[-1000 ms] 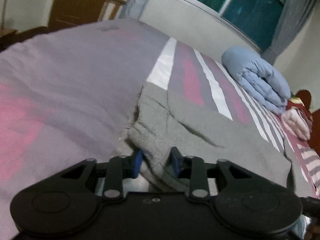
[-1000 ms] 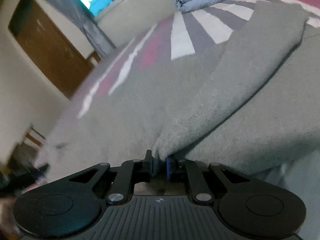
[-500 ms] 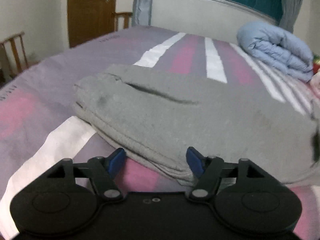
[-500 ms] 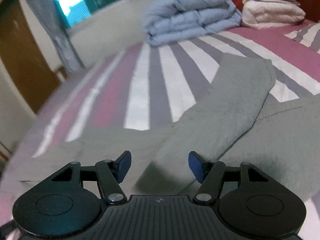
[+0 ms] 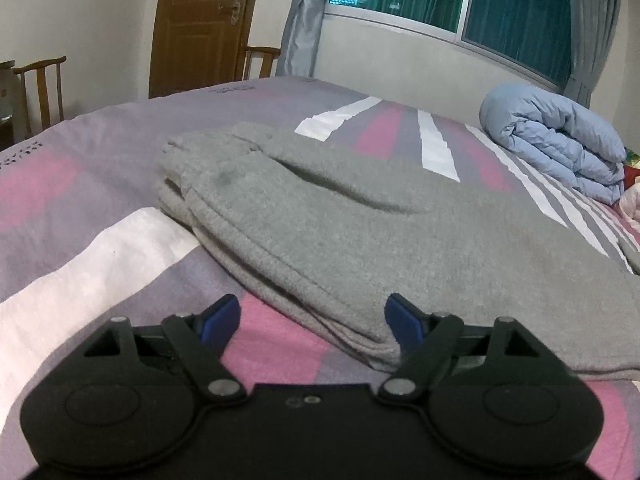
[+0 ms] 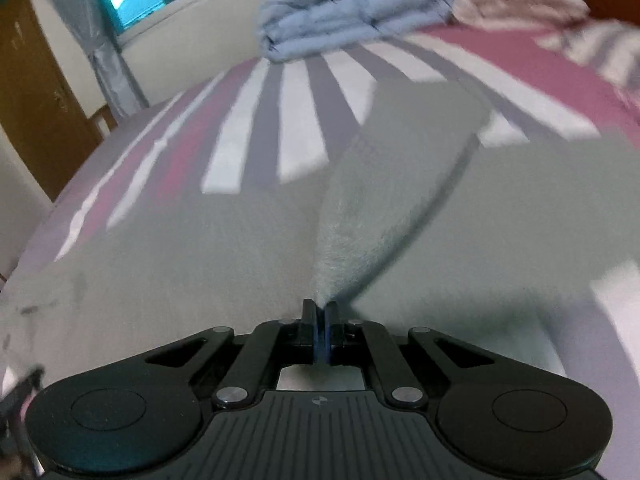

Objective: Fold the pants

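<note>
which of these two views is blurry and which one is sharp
Left wrist view: sharp, with fisheye bending at the edges; the grey fleece pants show clear texture. Right wrist view: motion-smeared across the striped bedsheet and folded blue duvet; only the fleece beside the shut right gripper is crisp.

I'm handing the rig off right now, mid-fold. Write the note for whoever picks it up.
Left gripper: open, holding nothing, hovering at the near edge of the grey pants.
Right gripper: shut on a pinch of the grey pants, with a flap of the fabric pulled up from the pinch.
Pants lie on the striped bedspread, already doubled into layers at the end in front of the left gripper. A rolled blue quilt sits further back.
Left to do: carry the pinched flap over, lay it flat, release. Right view is blurred, so check the grip first.
</note>
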The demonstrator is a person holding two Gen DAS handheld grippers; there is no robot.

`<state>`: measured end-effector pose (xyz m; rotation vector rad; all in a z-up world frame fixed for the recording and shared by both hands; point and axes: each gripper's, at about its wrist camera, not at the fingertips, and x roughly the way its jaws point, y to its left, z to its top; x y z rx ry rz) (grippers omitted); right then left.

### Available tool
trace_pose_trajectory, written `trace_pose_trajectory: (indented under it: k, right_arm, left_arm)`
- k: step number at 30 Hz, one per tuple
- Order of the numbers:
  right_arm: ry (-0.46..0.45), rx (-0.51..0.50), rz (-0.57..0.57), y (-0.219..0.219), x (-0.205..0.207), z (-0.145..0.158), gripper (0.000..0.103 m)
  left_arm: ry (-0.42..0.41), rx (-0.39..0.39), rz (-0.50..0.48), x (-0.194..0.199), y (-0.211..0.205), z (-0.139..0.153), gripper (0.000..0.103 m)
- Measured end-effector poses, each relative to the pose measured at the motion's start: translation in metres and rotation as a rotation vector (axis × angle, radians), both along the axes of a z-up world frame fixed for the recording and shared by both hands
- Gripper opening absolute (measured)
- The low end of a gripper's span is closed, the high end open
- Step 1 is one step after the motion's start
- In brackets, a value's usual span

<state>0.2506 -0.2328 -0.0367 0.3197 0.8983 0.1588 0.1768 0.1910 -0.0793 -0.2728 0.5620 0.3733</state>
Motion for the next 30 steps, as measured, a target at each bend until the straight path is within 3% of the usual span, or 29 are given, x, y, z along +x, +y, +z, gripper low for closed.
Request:
trace_pose_trajectory:
  k: [2, 4, 7, 8, 9, 10, 11, 13, 14, 17, 18, 22, 25, 28, 29, 30]
  right_arm:
    - [-0.017, 0.046, -0.006, -0.012, -0.011, -0.005, 0.001]
    - [-0.071, 0.031, -0.037, -0.018, -0.013, 0.007, 0.002]
    - [-0.164, -0.016, -0.033, -0.014, 0.001, 0.032, 0.021]
    - [-0.181, -0.044, -0.026, -0.010, 0.009, 0.038, 0.043]
    - [-0.201, -0.091, -0.024, -0.004, 0.020, 0.042, 0.072]
    - [-0.220, -0.136, -0.016, 0.002, 0.029, 0.046, 0.076]
    - [-0.217, -0.171, 0.014, 0.010, 0.042, 0.045, 0.076]
    - [-0.181, -0.242, 0.058, 0.024, 0.063, 0.040, 0.046]
    - [-0.154, -0.294, 0.072, 0.028, 0.072, 0.036, 0.022]
    - [-0.137, -0.366, 0.072, 0.018, 0.078, 0.024, 0.020]
    - [-0.145, -0.354, 0.071, 0.010, 0.072, 0.021, 0.003]
    - [-0.151, -0.220, 0.002, -0.038, 0.030, 0.018, 0.004]
    - [-0.088, -0.168, -0.026, -0.057, 0.002, -0.002, 0.004]
    - [-0.152, -0.142, -0.021, -0.061, -0.007, 0.001, 0.007]
    - [-0.193, -0.166, -0.017, -0.057, -0.008, 0.009, 0.013]
    - [-0.223, -0.202, -0.014, -0.053, -0.006, 0.017, 0.028]
  left_arm:
    - [-0.003, 0.001, 0.000, -0.001, -0.001, -0.001, 0.074]
    - [-0.009, 0.001, 0.002, -0.002, -0.001, -0.001, 0.074]
    - [-0.014, 0.002, 0.003, -0.003, -0.001, -0.001, 0.074]
    - [-0.013, 0.001, 0.004, -0.003, -0.001, -0.001, 0.075]
    - [-0.013, -0.001, 0.004, -0.002, -0.001, -0.001, 0.075]
    - [-0.014, -0.002, 0.003, -0.002, 0.000, -0.002, 0.075]
    - [-0.014, -0.003, 0.003, -0.002, 0.000, -0.002, 0.075]
    - [-0.013, -0.006, 0.003, -0.002, 0.000, -0.002, 0.076]
    - [-0.013, -0.008, 0.002, -0.002, 0.001, -0.001, 0.076]
    - [-0.015, -0.010, 0.002, -0.003, 0.001, -0.001, 0.076]
    - [-0.016, -0.011, 0.002, -0.003, 0.000, -0.001, 0.076]
    - [-0.018, -0.011, 0.002, -0.004, 0.000, -0.002, 0.076]
    - [-0.019, -0.013, 0.001, -0.005, 0.001, -0.002, 0.076]
    - [-0.017, -0.010, 0.003, -0.005, 0.000, -0.002, 0.076]
    - [-0.017, -0.009, 0.004, -0.005, 0.000, -0.002, 0.076]
    - [-0.016, -0.007, 0.006, -0.005, 0.000, -0.001, 0.076]
